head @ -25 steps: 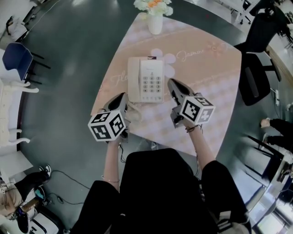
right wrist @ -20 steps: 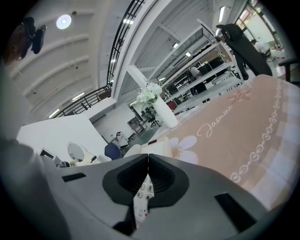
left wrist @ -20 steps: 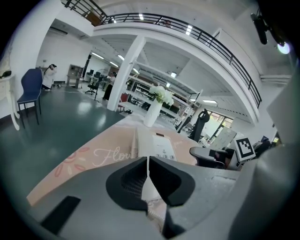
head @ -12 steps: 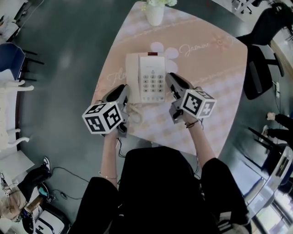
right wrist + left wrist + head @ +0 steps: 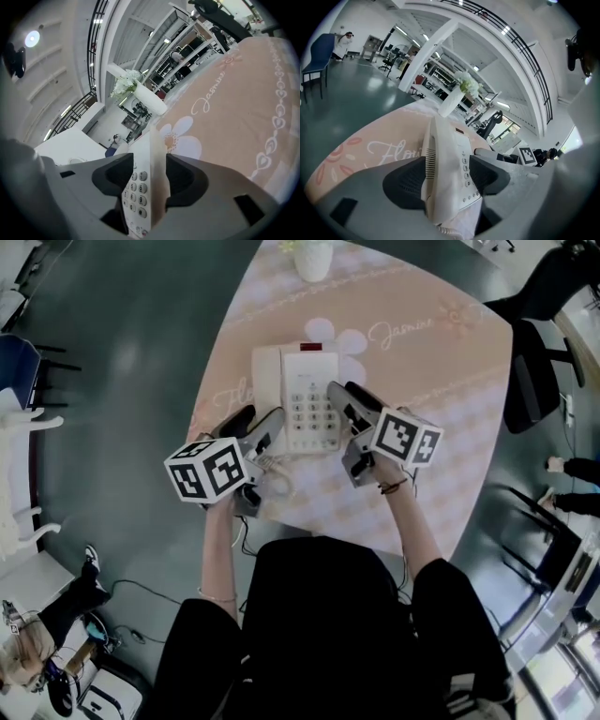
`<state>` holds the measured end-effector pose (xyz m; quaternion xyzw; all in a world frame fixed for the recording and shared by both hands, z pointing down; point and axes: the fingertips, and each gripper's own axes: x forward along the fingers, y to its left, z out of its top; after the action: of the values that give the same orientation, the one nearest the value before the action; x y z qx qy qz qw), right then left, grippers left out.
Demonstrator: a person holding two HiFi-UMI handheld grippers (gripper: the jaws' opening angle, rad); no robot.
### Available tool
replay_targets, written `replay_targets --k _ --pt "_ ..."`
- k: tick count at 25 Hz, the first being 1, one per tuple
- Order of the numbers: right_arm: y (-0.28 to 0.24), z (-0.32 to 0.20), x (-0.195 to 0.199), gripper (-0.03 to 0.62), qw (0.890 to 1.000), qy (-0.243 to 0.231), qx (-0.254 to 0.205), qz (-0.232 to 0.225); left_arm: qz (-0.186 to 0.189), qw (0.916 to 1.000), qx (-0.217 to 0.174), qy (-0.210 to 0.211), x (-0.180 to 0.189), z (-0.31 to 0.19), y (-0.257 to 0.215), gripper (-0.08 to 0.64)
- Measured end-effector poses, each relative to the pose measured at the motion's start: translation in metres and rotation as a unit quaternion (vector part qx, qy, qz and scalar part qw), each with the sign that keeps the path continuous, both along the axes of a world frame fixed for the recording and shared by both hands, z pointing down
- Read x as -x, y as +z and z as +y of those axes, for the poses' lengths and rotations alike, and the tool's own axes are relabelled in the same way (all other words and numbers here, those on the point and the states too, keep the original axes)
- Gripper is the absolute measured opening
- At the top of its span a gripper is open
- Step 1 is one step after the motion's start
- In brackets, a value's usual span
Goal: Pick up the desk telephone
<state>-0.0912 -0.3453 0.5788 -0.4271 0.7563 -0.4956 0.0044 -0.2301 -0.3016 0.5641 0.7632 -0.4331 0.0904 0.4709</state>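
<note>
Left gripper point(image 5: 257, 421) and right gripper point(image 5: 343, 392) have just been opening their jaws. Both now stand spread astride the desk telephone point(image 5: 298, 395), one on each long edge at the end away from the vase point(image 5: 313, 259). The pads seem not to press yet, though the wide-angle views make that hard to judge. The telephone lies flat on the pink tablecloth point(image 5: 422, 399), on the person's side of the vase. It looks like stiff, smooth plastic, probably light. Its handset point(image 5: 266, 382) rests loose and the coiled cord point(image 5: 274, 472) trails, so clamp both edges and lift level.
</note>
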Motion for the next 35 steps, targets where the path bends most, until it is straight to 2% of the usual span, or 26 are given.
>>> replay_targets --k 5,18,26,35 --pt "0.009 -0.003 0.004 0.229 0.999 0.007 0.031 -0.015 0.000 0.9998 0.019 0.009 -0.004 -0.006 0.011 0.312" --pt "0.023 -0.005 0.016 0.242 0.996 -0.018 0.083 -0.015 0.008 0.9978 0.057 0.034 -0.012 -0.012 0.032 0.327" --pt "0.028 -0.002 0.019 0.233 0.993 -0.042 0.108 -0.024 0.018 0.9977 0.052 0.039 -0.013 -0.012 0.033 0.333" --pt "0.028 -0.002 0.020 0.230 0.993 -0.042 0.108 -0.025 0.026 0.9991 0.029 0.016 -0.011 -0.013 0.033 0.333"
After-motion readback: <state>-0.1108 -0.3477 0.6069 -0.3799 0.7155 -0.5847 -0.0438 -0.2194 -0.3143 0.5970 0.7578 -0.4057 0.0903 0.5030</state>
